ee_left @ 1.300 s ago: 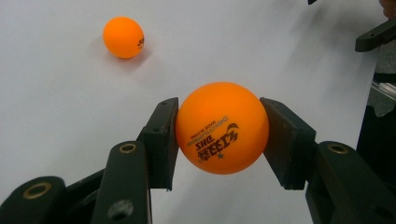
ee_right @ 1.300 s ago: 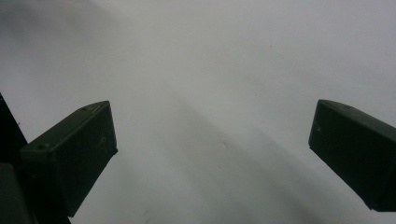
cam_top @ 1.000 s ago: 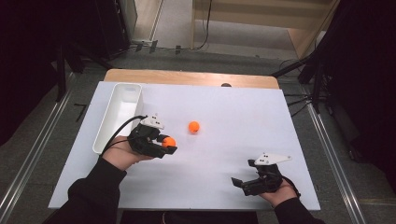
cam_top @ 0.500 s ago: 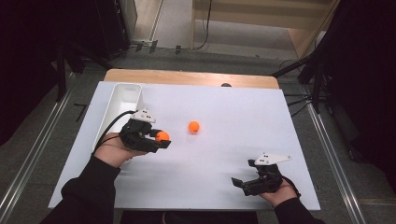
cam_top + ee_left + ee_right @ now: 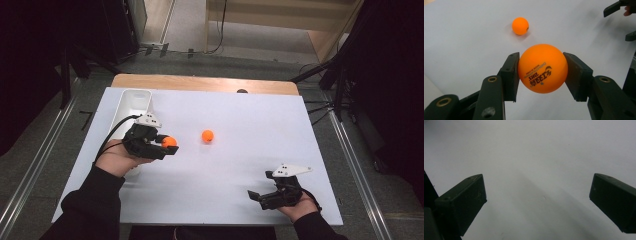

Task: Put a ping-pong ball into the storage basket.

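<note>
At the near edge of the white-topped desk (image 5: pixel 240 190), toward five o'clock, the right tongs (image 5: pixel 261 189) sit low in the person's right hand (image 5: pixel 300 206), jaws spread wide with nothing but bare desk between them. Across at about nine o'clock, the left tongs (image 5: pixel 172 145) are clenched on a glossy orange table-tennis ball (image 5: pixel 542 68) with dark printed lettering, one black pad pressing each side of it, the ball lifted clear of the desk. Just beyond it, toward the centre, a second plain orange ball (image 5: pixel 207 135) lies free on the desk. Farther out at eleven o'clock, a long white rectangular plastic tray (image 5: pixel 134 102) rests beside the left hand (image 5: pixel 116 159).
</note>
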